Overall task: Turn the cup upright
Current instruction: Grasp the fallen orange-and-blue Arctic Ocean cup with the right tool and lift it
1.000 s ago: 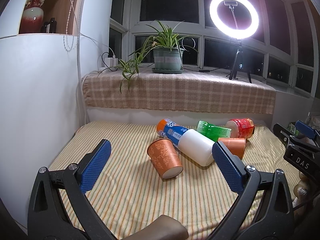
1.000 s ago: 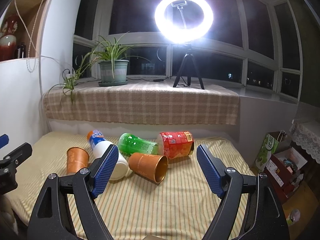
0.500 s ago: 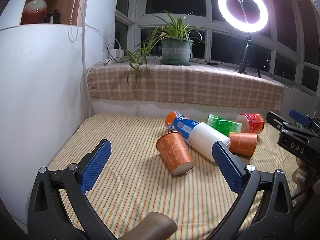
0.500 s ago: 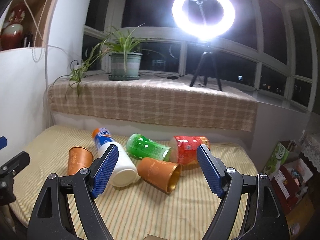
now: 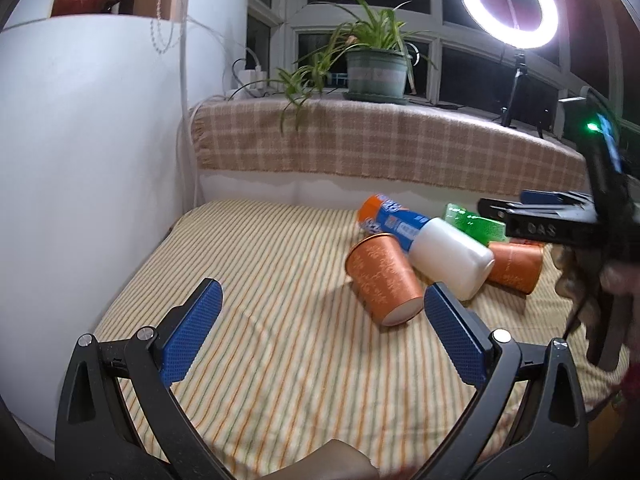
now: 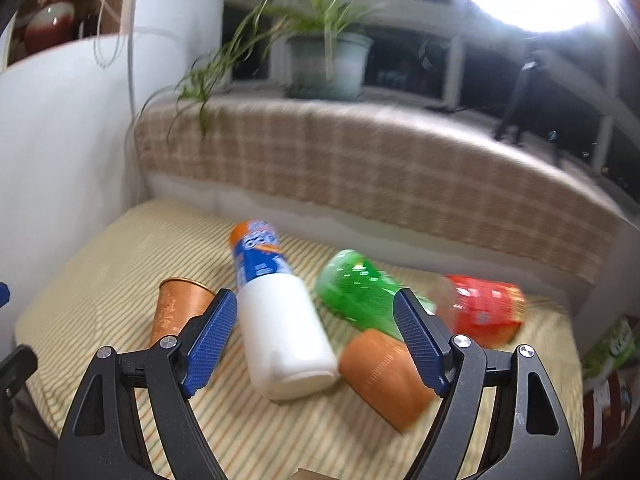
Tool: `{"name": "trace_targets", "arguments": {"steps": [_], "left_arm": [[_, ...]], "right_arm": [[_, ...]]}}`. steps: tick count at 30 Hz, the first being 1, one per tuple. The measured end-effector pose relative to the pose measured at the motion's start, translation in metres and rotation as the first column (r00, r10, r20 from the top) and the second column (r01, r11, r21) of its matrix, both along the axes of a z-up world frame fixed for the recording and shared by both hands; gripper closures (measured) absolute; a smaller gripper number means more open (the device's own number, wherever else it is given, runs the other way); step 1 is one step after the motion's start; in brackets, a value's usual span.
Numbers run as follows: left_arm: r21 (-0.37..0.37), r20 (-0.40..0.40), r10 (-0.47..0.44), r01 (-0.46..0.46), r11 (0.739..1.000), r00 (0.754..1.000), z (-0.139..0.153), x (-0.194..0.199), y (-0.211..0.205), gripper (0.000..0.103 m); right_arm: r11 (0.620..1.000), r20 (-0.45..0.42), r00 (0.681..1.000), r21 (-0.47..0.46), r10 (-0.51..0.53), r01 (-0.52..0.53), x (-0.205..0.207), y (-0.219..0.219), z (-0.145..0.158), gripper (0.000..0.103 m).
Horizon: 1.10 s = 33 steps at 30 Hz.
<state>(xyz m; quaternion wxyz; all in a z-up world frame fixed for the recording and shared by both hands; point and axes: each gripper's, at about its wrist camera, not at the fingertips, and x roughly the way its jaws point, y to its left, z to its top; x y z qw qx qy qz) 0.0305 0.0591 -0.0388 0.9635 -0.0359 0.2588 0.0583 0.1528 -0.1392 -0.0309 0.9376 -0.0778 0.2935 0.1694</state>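
Two orange paper cups lie on their sides on the striped cloth. One cup (image 5: 382, 280) lies left of a white bottle with a blue label (image 5: 436, 246); it also shows in the right wrist view (image 6: 178, 312). The other cup (image 5: 516, 266) lies right of the bottle, and in the right wrist view (image 6: 384, 376) it sits just in front of the right finger. My left gripper (image 5: 320, 336) is open and empty, short of the left cup. My right gripper (image 6: 316, 340) is open and empty, close above the bottle (image 6: 280, 332) and the right cup.
A green bottle (image 6: 356, 292) and a red can (image 6: 484, 312) lie behind the cups. A checked cloth covers the window ledge (image 5: 380, 144) with a potted plant (image 5: 376, 72) and a ring light (image 5: 508, 4). A white cabinet (image 5: 80, 160) stands at the left.
My right gripper has moved forward and down toward the bottle and the right cup, and its view is blurred. My left gripper has come nearer and shifted left. The cups have not moved.
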Motion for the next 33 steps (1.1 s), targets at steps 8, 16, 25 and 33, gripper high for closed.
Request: {"name": "trace_targets", "arguments": {"steps": [8, 16, 25, 33], "left_arm": [[-0.022, -0.019, 0.036, -0.037, 0.999, 0.999, -0.006, -0.005, 0.023, 0.001], [-0.036, -0.030, 0.067, -0.068, 0.997, 0.997, -0.008, -0.009, 0.041, 0.001], [-0.044, -0.034, 0.085, -0.086, 0.995, 0.996, -0.010, -0.009, 0.054, 0.001], [-0.044, -0.034, 0.090, -0.092, 0.995, 0.995, -0.011, -0.007, 0.057, 0.001]], "right_arm": [[0.985, -0.205, 0.966, -0.027, 0.158, -0.167, 0.061, 0.045, -0.016, 0.023], [0.967, -0.370, 0.907, -0.075, 0.200, -0.244, 0.115, 0.085, -0.039, 0.023], [0.965, -0.522, 0.839, -0.108, 0.151, -0.241, 0.153, 0.101, -0.068, 0.023], [0.941, -0.557, 0.817, -0.173, 0.151, -0.292, 0.166, 0.135, -0.080, 0.041]]}}
